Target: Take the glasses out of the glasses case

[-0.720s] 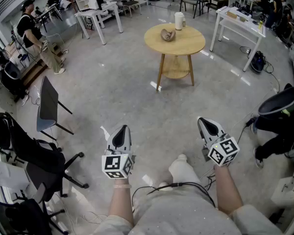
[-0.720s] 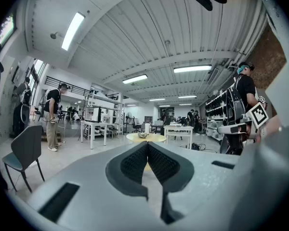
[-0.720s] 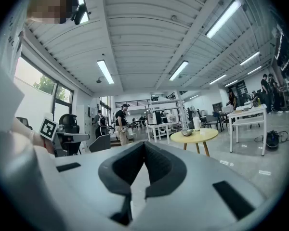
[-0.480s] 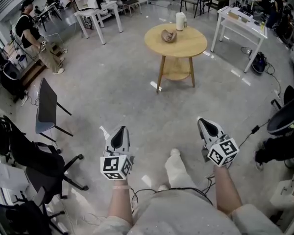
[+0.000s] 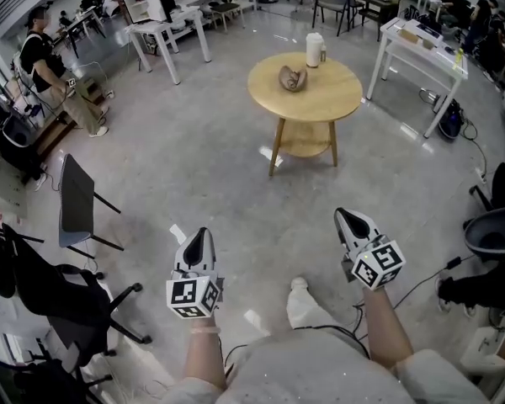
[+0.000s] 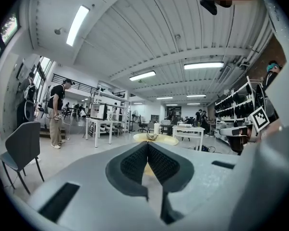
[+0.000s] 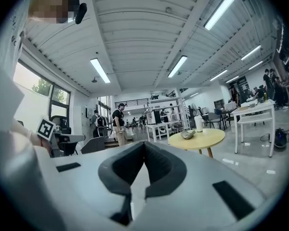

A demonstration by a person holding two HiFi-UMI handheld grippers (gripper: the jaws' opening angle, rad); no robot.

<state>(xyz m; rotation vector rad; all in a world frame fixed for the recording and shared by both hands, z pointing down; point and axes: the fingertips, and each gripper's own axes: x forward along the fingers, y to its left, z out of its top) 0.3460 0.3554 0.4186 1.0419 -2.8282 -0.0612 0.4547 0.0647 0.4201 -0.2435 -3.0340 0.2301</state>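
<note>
Fingers (image 6: 132,163) of left gripper (image 5: 199,234) and right gripper (image 5: 344,215) pressed together, empty; glasses case (image 5: 292,78) well ahead on round table (image 5: 330,93).

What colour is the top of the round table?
Pale yellow wood. The table shows best in the head view.

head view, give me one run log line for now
left tongs: shut, empty | right tongs: shut, empty | glasses case: on round table, far ahead, untouched
</note>
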